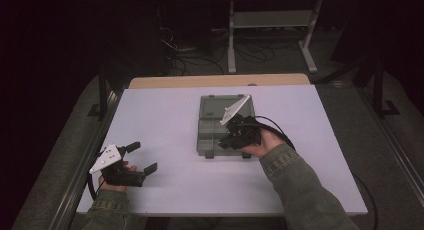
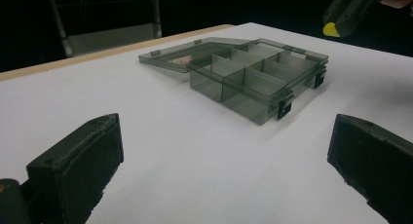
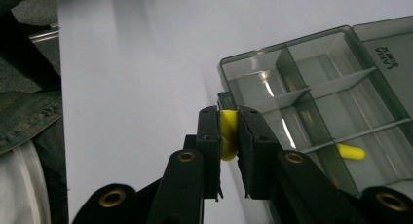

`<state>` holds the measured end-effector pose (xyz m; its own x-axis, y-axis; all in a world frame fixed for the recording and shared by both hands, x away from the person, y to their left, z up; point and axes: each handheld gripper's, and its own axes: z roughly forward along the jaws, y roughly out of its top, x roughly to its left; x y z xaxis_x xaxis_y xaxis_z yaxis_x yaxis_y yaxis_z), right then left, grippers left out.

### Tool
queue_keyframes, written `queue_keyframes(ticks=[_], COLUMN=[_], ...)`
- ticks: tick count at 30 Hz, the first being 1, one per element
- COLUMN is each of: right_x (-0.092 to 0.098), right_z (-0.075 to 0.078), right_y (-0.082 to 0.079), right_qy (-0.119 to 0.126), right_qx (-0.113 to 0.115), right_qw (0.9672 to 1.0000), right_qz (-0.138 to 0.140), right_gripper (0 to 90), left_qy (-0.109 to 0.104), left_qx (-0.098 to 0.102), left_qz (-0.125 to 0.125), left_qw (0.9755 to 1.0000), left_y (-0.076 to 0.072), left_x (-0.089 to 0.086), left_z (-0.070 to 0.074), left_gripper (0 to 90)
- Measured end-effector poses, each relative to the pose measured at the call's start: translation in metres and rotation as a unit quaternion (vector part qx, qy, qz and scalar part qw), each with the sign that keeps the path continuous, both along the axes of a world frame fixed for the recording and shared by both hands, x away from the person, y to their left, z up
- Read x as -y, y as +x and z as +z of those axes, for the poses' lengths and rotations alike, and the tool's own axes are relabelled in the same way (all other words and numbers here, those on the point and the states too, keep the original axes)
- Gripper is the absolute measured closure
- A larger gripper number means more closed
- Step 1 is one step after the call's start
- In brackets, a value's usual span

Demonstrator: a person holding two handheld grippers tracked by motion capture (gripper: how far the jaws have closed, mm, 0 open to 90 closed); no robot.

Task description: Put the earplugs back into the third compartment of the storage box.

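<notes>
Yellow pieces are the work here, but the white table (image 1: 165, 140) is the largest thing in view, and on it rests one smoky translucent organizer box (image 2: 258, 83) with its lid (image 2: 195, 51) folded flat open behind it. Its tray is split by thin walls into several compartments. The right gripper (image 3: 229, 136) hangs above the near edge of the box, its jaws clamped on one small yellow capsule-shaped piece (image 3: 228, 134), which stands upright between the pads. A second yellow piece (image 3: 351, 151) lies in a compartment near the box's corner. That makes two yellow pieces, one box, two grippers. The left gripper (image 1: 142, 157) sits at the table's left edge, well apart from the box, jaws spread wide with nothing between them.

The held piece looks light, smooth and rounded, probably slightly soft or rubbery, so it could squirt out of a loose pinch. Holding it across its middle, as now, seems the safest grip. The box itself looks stiff, light and easy to nudge.
</notes>
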<state>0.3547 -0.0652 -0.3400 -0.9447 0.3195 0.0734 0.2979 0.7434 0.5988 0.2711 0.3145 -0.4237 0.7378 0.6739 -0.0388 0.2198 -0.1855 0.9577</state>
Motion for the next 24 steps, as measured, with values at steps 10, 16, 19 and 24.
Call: queue_keyframes(ticks=[10, 16, 19, 24], right_x=[0.010, 0.013, 0.016, 0.019], right_z=[0.010, 0.013, 0.011, 0.003], right_y=[0.017, 0.030, 0.037, 0.052], right_qy=[0.004, 0.007, 0.011, 0.005], right_qx=[0.009, 0.007, 0.003, -0.004], right_qw=[0.9997, 0.9993, 0.9987, 0.9972], right_qz=[-0.021, -0.037, -0.050, -0.074], right_gripper=[78.5, 78.5, 78.5, 78.5], left_qy=[-0.001, 0.002, -0.001, -0.003], left_qx=[0.000, 0.001, -0.002, -0.001], left_qz=[0.000, 0.000, 0.005, 0.004], left_qw=[1.0000, 1.0000, 1.0000, 1.0000], left_y=[0.000, 0.000, 0.001, 0.001], left_x=[0.000, -0.001, -0.002, -0.002], left_z=[0.000, 0.000, -0.001, 0.000], left_gripper=[0.0, 0.0, 0.0, 0.0])
